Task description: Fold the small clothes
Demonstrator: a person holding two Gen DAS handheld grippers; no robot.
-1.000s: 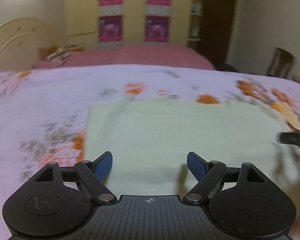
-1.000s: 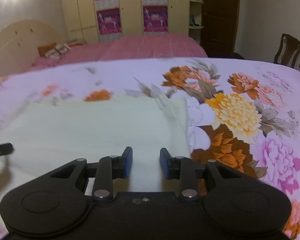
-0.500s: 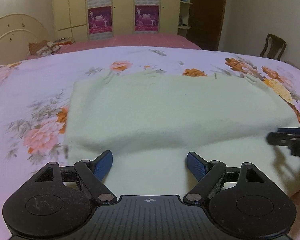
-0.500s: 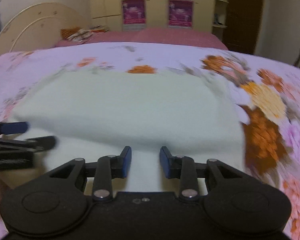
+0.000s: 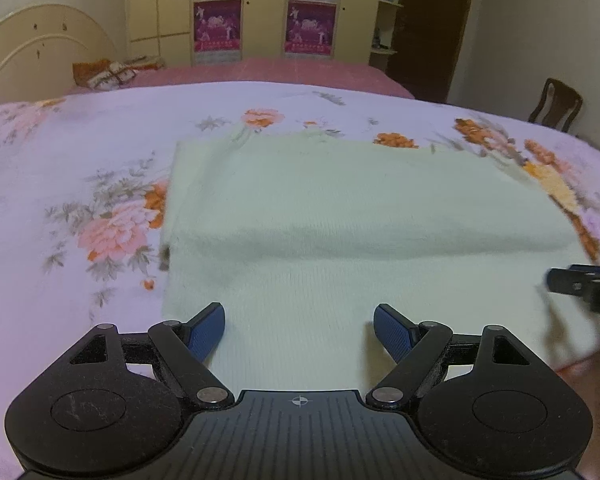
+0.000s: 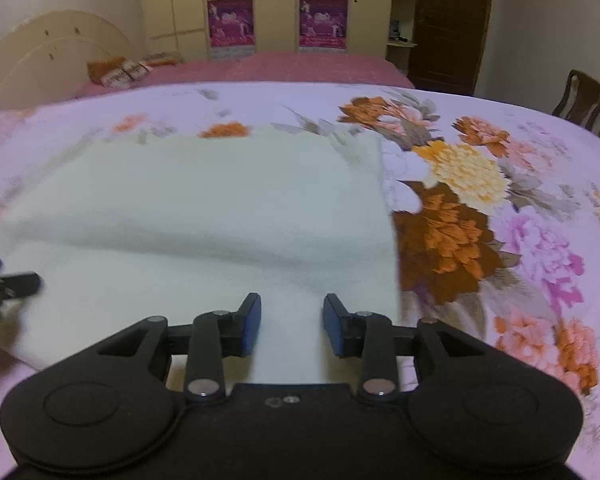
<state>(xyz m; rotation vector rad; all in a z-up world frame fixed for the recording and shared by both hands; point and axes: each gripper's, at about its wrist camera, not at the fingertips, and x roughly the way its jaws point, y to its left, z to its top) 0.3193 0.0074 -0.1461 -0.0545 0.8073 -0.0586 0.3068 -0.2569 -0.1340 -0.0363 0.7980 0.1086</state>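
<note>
A pale green knit garment (image 5: 340, 216) lies folded flat on the floral bed sheet; it also shows in the right wrist view (image 6: 220, 208). A soft fold ridge runs across its middle. My left gripper (image 5: 299, 330) is open and empty over the garment's near left part. My right gripper (image 6: 292, 330) is open and empty, its jaws narrower, over the near right part. The right gripper's tip shows at the right edge of the left wrist view (image 5: 584, 286). The left gripper's tip shows at the left edge of the right wrist view (image 6: 4, 284).
The floral sheet (image 5: 80, 184) covers the bed all round the garment. A second bed with a pink cover (image 5: 260, 72) stands behind, with a wardrobe (image 5: 260, 8) beyond it. A wooden chair (image 5: 556, 106) stands at the far right.
Both grippers have pulled back a little and steadied over the garment's near edge. The right wrist view has swung back to the right. The garment lies as before.
</note>
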